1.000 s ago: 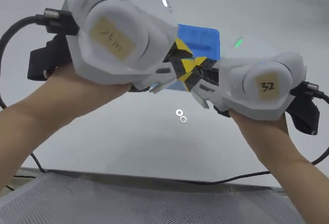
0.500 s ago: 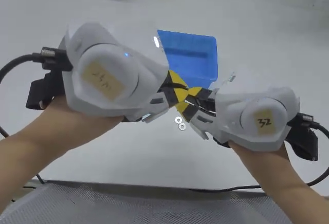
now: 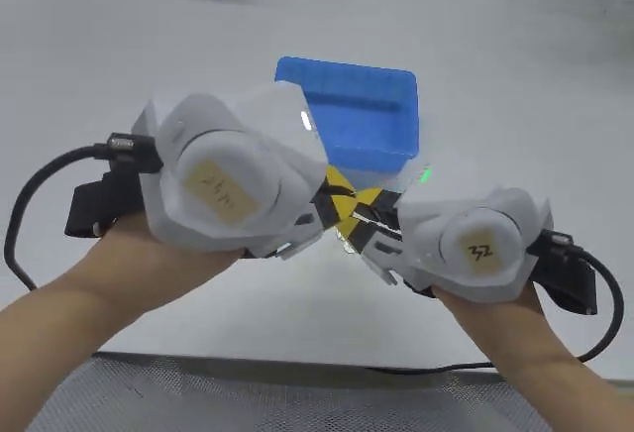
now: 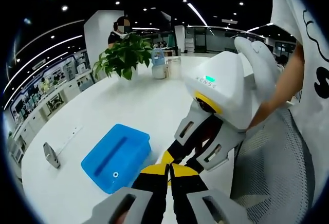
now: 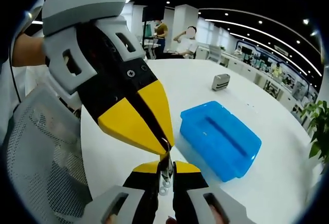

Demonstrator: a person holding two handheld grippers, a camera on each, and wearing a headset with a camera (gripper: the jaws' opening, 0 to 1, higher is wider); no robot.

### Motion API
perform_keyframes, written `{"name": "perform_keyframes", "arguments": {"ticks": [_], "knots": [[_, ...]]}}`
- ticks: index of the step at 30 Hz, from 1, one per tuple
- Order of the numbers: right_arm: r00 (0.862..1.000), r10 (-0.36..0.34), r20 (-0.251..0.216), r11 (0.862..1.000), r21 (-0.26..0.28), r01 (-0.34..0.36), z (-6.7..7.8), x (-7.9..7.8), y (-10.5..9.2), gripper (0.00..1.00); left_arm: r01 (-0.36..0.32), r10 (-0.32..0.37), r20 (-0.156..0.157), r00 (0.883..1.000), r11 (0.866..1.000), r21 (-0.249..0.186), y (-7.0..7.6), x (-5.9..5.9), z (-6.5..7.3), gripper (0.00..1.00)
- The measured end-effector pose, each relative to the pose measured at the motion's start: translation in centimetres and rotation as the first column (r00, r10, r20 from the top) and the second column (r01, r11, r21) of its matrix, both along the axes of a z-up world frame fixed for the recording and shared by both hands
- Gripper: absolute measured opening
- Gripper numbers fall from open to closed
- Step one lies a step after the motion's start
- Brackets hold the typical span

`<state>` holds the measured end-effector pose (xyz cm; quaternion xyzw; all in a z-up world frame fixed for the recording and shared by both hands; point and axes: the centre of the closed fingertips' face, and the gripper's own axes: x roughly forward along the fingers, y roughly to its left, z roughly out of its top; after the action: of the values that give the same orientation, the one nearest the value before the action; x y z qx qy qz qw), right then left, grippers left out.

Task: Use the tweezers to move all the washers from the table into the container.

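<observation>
The left hand (image 3: 134,249) holds the left gripper (image 3: 335,197) low over the near part of the table (image 3: 119,55), pointed right. Its jaws are closed together, and the thin metal tweezers (image 5: 165,154) stick out at their tip. The washers (image 5: 164,186) lie on the table just under that tip. The right gripper (image 3: 365,222), in the right hand (image 3: 477,311), points left and meets it nose to nose. Its jaws stand a narrow slit apart with the tweezers in the slit; I cannot tell if they pinch. The blue container (image 3: 349,113) sits just beyond, on the far side.
</observation>
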<state>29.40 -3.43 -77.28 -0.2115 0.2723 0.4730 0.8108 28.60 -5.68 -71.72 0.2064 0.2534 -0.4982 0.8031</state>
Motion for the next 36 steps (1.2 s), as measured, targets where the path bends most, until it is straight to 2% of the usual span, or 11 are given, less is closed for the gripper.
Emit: {"name": "perform_keyframes", "arguments": {"ticks": [2,7,13,18,22,26,29,33,36], "knots": [[1.000,0.000,-0.003,1.000,-0.002,0.000,-0.2,0.0,-0.1,0.05,0.003,-0.003,0.000,1.000,1.000,0.005,0.0,0.0,-0.2,0.00],[1.000,0.000,0.006,1.000,-0.009,0.000,-0.5,0.1,-0.1,0.05,0.017,-0.017,0.022,1.000,1.000,0.025,-0.2,-0.1,-0.5,0.00],[1.000,-0.005,0.005,1.000,-0.008,0.005,-0.6,0.3,-0.2,0.05,-0.001,0.001,0.019,1.000,1.000,0.012,-0.3,0.1,-0.4,0.00],[1.000,-0.011,-0.015,1.000,0.010,0.011,-0.7,0.1,-0.2,0.04,-0.002,0.001,0.021,1.000,1.000,0.012,-0.3,-0.1,-0.4,0.00],[1.000,-0.004,0.010,1.000,-0.014,0.004,-0.7,-0.1,-0.2,0.04,0.014,-0.014,0.020,1.000,1.000,0.018,-0.4,-0.3,-0.4,0.00],[1.000,-0.007,0.006,1.000,-0.031,0.007,-0.7,-0.1,-0.4,0.04,0.031,-0.032,0.018,0.999,0.999,0.033,-0.6,-0.5,-0.4,0.00],[1.000,0.001,0.012,0.999,-0.040,-0.001,-0.5,-0.2,-0.3,0.03,0.059,-0.061,0.041,0.997,0.996,0.060,-0.8,-0.8,-0.2,0.00],[1.000,0.009,0.016,0.999,-0.044,-0.009,0.2,-0.2,-0.3,0.04,0.082,-0.086,0.063,0.994,0.994,0.074,-0.9,-1.0,0.4,0.00],[1.000,0.023,0.008,0.999,-0.036,-0.023,1.0,-0.3,-0.1,0.04,0.100,-0.104,0.055,0.993,0.992,0.076,-0.8,-0.9,1.3,0.00]]}}
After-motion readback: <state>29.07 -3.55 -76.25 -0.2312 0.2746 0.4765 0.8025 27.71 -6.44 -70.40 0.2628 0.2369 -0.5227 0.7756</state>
